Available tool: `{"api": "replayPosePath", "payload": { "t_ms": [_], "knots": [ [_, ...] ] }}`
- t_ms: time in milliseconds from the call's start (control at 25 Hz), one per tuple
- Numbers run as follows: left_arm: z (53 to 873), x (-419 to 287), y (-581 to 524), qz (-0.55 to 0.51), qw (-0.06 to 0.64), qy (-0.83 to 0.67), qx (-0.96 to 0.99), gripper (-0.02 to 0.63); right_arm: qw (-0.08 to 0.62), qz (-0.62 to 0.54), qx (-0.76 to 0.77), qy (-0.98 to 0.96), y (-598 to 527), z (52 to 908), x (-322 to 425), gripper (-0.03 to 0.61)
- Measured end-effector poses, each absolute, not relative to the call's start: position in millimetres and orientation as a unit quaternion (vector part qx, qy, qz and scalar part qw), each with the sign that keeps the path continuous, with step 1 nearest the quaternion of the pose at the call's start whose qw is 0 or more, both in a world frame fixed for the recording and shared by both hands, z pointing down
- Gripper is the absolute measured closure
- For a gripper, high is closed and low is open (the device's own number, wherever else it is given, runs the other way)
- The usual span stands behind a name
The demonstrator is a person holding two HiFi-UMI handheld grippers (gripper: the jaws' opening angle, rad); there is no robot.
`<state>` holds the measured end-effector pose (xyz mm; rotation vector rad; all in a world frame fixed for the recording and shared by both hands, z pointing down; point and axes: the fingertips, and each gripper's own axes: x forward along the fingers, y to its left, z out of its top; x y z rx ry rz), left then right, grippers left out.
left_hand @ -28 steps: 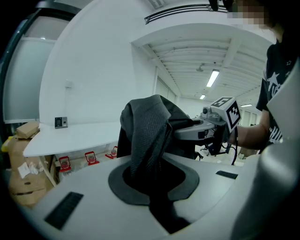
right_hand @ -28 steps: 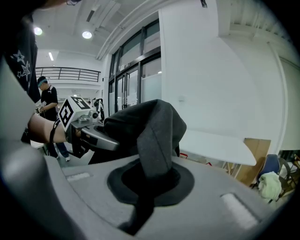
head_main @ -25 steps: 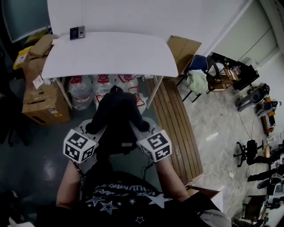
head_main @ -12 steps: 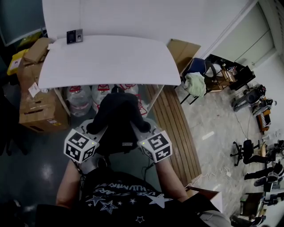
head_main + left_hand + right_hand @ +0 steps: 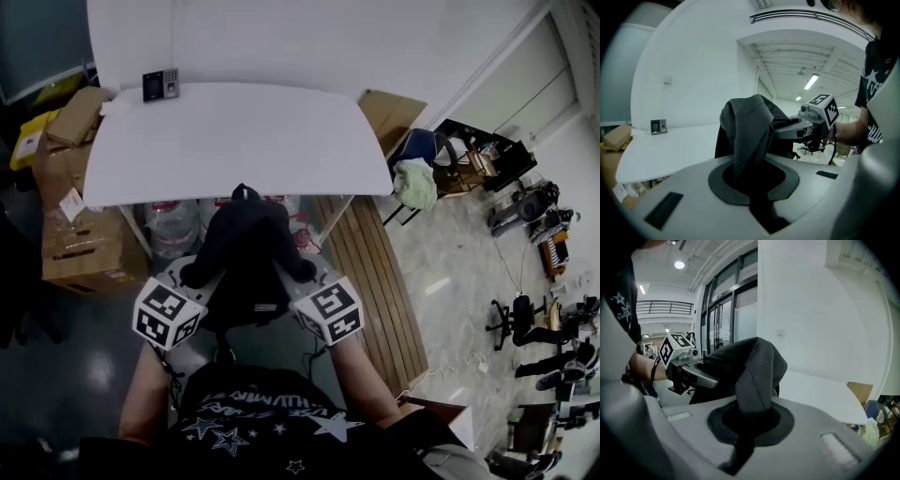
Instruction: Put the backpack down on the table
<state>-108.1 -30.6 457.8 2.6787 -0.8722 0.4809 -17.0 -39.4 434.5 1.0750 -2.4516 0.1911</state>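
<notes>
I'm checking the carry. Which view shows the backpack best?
The head view: the whole black backpack hangs between the left gripper and right gripper, at the near edge of the white table. Each gripper view shows only a dark strap shut in its jaws, with the bag's bulk behind.

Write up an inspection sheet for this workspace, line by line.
Surface: white table, bare; small dark keypad device at its far left edge.
Job's things: black backpack, held up at the table's near edge, not yet set down.
Clutter: cardboard boxes left of the table; water jugs beneath it.
Grippers: left tongs and right tongs each shut on backpack fabric.
Cables: white cable on the floor at right.
Surroundings: wooden planks, chair with green cloth, office chairs.
</notes>
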Motion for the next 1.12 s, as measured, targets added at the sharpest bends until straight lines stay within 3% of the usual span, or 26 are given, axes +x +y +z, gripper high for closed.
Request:
{"api": "replayPosePath", "payload": {
  "t_ms": [600, 1120],
  "knots": [
    [463, -121, -80, 0.159, 0.144, -0.314, 0.925, 0.574, 0.257, 0.033, 0.361, -0.896, -93, 438, -33, 0.574],
    [383, -108, -177, 0.125, 0.084, -0.388, 0.909, 0.574, 0.159, -0.025, 0.302, -0.94, -197, 360, -16, 0.574]
  ]
}}
